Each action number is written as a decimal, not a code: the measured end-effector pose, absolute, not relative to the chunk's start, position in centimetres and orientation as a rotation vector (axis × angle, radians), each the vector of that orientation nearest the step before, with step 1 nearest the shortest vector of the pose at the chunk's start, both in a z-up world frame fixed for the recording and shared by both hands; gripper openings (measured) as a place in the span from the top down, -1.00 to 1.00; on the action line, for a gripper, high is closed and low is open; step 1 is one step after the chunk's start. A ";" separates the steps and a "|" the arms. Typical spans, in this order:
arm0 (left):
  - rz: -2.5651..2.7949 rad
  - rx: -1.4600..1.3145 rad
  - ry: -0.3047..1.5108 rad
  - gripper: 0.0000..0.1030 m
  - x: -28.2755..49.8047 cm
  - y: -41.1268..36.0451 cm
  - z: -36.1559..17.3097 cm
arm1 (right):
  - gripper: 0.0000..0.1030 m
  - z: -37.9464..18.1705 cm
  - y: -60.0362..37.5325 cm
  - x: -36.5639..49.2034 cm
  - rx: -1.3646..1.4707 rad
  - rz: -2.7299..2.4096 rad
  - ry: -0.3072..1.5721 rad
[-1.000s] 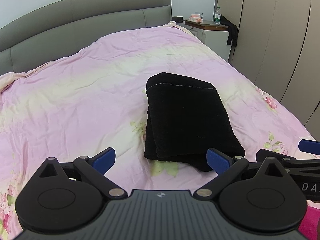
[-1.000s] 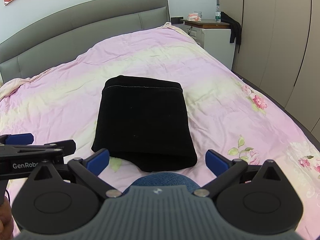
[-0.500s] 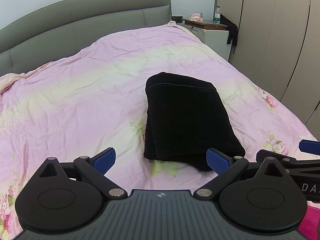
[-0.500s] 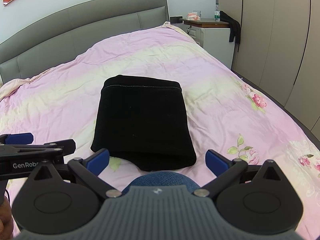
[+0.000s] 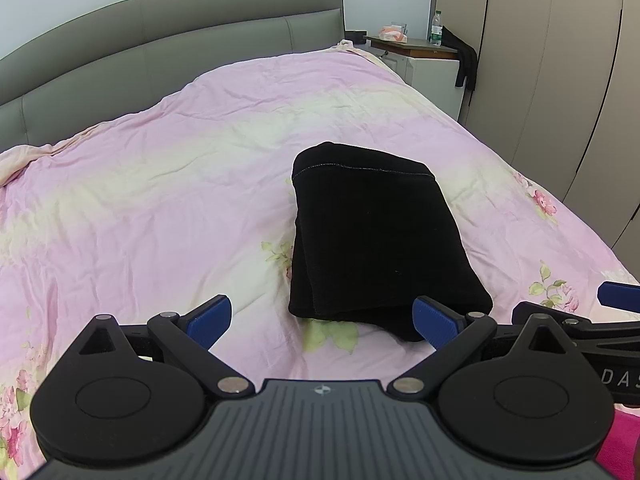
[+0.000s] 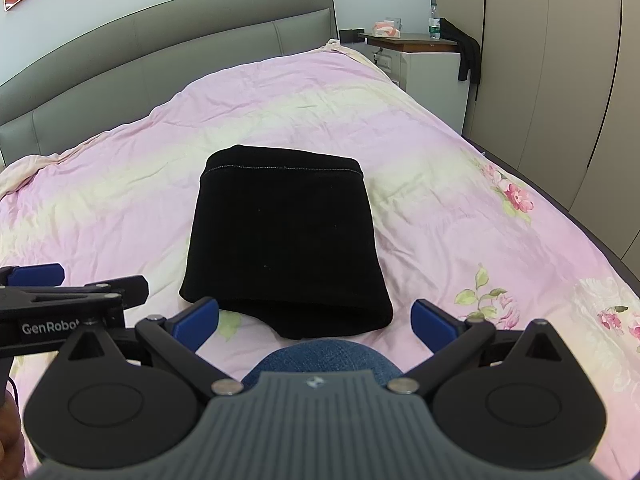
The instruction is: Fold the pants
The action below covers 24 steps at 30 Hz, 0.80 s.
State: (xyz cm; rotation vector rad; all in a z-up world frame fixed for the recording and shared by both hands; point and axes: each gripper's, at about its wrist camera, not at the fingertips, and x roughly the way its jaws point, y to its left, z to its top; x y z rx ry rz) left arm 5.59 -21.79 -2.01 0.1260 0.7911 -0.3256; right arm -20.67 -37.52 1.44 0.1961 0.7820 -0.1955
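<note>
- Black pants (image 6: 286,240): folded into a compact rectangle, lying on the pink floral bedspread (image 6: 440,184).
- Left gripper (image 5: 324,318) and right gripper (image 6: 314,318): jaws spread wide, empty.
- Nothing has shifted since the earlier frames.

Black pants (image 5: 376,240), folded into a compact, roughly rectangular bundle of several stacked layers; lying flat on the bed, ahead of both grippers and clear of their fingers; in the left wrist view set forward and to the right of the left gripper (image 5: 322,318), near corner just beyond its right fingertip; in the right wrist view almost straight ahead of the right gripper (image 6: 314,316), slightly left of centre; far edge marked by a pale line of stitching; near edge thicker and rounded, layered folds showing there; cloth dark, matte, smooth on top.
</note>
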 end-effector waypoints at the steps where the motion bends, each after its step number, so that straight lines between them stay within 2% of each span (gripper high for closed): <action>1: -0.325 0.127 0.790 -1.00 5.6 -21.8 -2.0 | -0.90 1.4 -37.5 -20.7 0.196 -0.196 0.783; 24: -0.324 0.133 0.777 -1.00 5.3 -21.7 -2.2 | -0.90 0.9 -38.0 -20.3 0.193 -0.209 0.792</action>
